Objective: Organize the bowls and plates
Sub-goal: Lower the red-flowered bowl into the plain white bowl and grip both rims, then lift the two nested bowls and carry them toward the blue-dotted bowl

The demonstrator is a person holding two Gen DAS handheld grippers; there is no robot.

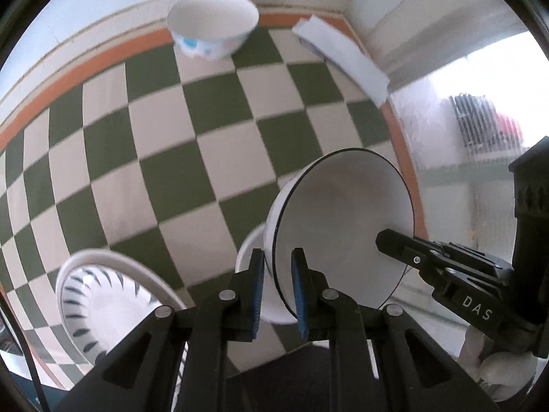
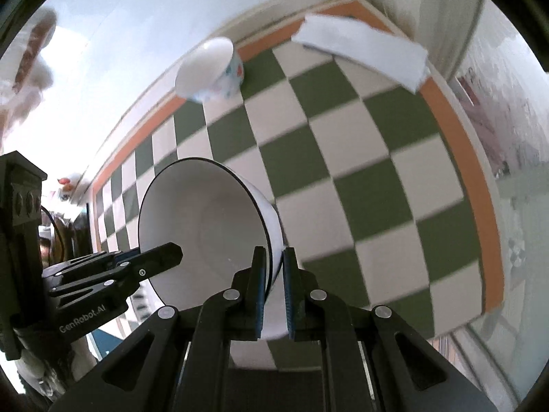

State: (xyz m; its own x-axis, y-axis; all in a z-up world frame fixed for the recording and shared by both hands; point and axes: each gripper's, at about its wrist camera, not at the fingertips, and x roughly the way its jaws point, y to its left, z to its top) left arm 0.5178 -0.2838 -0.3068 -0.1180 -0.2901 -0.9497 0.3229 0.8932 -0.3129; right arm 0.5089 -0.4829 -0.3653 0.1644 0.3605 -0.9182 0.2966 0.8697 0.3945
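A white bowl with a thin black rim is held tilted above the green-and-white checked cloth. My left gripper has its two blue pads on either side of the bowl's near rim. My right gripper is shut on the opposite rim, and its black fingers show in the left wrist view. A white plate or dish lies just under the bowl. A white plate with dark dashes lies at the lower left. A white bowl with blue and pink pattern stands at the far edge.
A white folded cloth or box lies at the far right corner. The table has an orange border and meets a white wall behind. A window with bright light is to the right.
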